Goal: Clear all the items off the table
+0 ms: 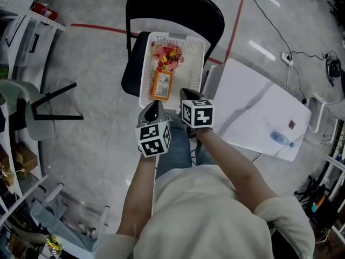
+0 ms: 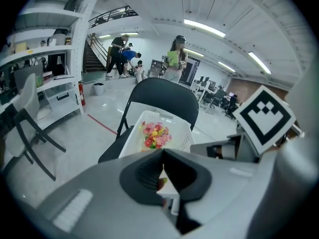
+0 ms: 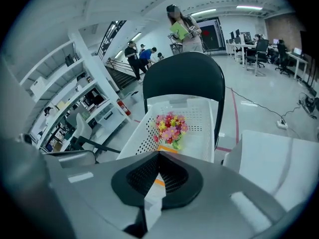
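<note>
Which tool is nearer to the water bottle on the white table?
Right. The right tool is by the basket's near edge, left of the bottle; the left tool is farther left.

This is probably a large open office or lab: white shelves (image 2: pixel 45 59), a staircase (image 2: pixel 92 59), desks with office chairs (image 3: pixel 259 49), ceiling strip lights (image 2: pixel 204 29), red floor tape (image 1: pixel 237 20).

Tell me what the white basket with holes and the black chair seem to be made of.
The white perforated basket looks like matte moulded plastic: it has thin walls with regular rows of holes. The black chair has a thin tube frame, probably painted metal; its smooth back may be plastic or vinyl padding, I cannot tell which.
</note>
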Tool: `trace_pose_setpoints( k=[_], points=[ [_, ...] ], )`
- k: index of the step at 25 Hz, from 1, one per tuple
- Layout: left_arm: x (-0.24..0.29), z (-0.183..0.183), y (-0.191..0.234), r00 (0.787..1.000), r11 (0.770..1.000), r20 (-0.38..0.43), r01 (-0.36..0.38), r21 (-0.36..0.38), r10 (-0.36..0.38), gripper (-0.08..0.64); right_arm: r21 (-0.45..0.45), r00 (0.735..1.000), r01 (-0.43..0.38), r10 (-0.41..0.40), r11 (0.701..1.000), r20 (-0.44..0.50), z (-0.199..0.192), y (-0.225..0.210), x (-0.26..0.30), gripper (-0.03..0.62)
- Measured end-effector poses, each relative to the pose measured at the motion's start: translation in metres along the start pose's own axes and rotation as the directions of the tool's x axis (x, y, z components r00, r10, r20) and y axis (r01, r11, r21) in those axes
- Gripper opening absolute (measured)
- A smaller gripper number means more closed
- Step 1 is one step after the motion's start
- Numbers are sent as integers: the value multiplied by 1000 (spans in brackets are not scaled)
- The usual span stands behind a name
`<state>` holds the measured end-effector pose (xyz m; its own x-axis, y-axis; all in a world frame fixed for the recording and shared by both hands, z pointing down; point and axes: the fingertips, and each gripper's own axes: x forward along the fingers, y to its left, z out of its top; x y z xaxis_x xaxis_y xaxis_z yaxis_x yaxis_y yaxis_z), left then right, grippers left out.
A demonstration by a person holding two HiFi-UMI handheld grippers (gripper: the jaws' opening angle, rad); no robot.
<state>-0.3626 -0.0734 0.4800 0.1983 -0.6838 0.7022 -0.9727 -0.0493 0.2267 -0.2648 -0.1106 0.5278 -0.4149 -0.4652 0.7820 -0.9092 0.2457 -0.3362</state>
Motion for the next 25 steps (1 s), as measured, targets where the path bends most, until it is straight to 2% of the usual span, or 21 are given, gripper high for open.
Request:
trace_pose_setpoints(
  k=[14,25],
  points=[
    [-17,14,-35,999,1000,33,9,30,-10,9,-66,997,-45,49,997,65,19,-1,-54,-2],
    [-27,22,-69,998,996,46,35,86,-40,9,-111,991,-90,100,990,84,20,-8,-95,-2]
  ],
)
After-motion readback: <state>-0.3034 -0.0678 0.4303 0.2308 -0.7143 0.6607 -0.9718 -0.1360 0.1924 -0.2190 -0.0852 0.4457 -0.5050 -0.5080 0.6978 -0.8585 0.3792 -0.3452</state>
